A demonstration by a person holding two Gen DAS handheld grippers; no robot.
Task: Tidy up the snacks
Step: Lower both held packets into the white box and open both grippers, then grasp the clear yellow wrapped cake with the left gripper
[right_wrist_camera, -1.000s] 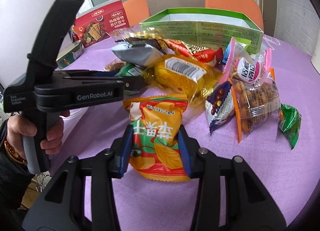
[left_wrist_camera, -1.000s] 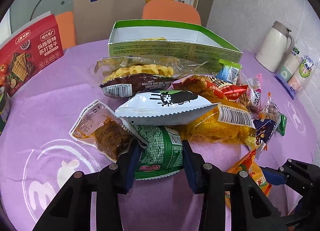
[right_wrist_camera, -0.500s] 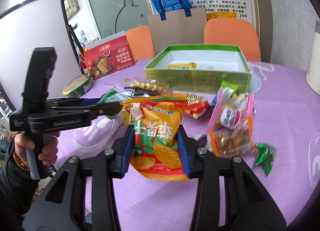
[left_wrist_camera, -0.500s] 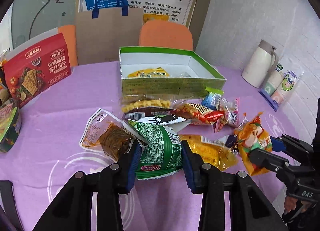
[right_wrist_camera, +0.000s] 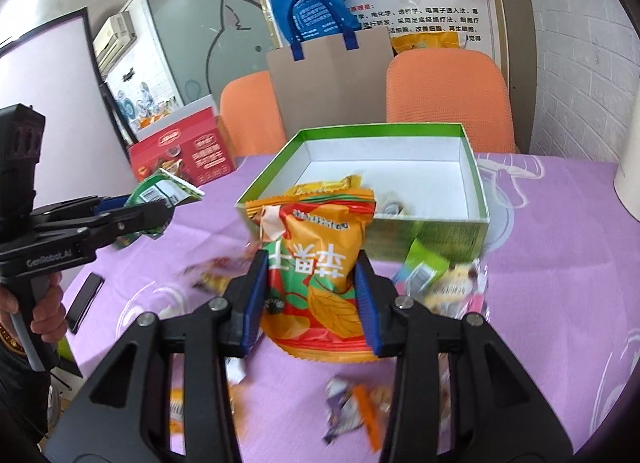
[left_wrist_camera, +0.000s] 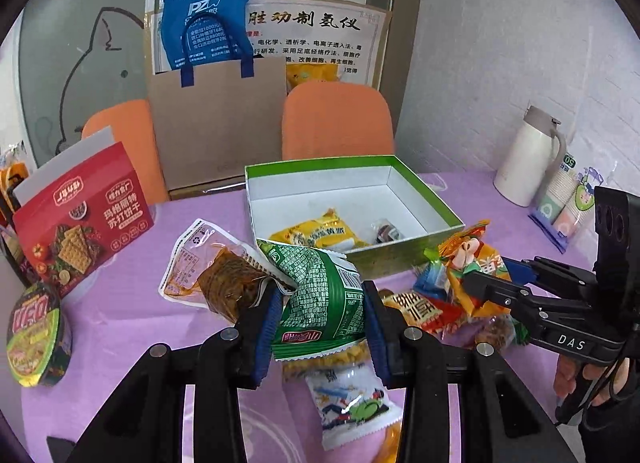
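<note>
Box (left_wrist_camera: 424, 199), centre frame: we see yellow pack (left_wrist_camera: 316, 233), small sweet (left_wrist_camera: 386, 231) | left gripper (left_wrist_camera: 320, 327) clamps green bag (left_wrist_camera: 320, 295), right gripper (right_wrist_camera: 310, 295) orange bag (right_wrist_camera: 316, 259) | both now lifted off table (left_wrist_camera: 120, 303).

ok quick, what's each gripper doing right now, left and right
Left gripper: closed on the green crinkly foil snack bag, lifted off the table.
Right gripper: closed on the orange plastic snack bag, also lifted.

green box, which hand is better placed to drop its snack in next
Right, probably. The right tongs hold the orange packet facing the green box squarely. The left tongs, gripping the green packet, sit off toward its left corner.
</note>
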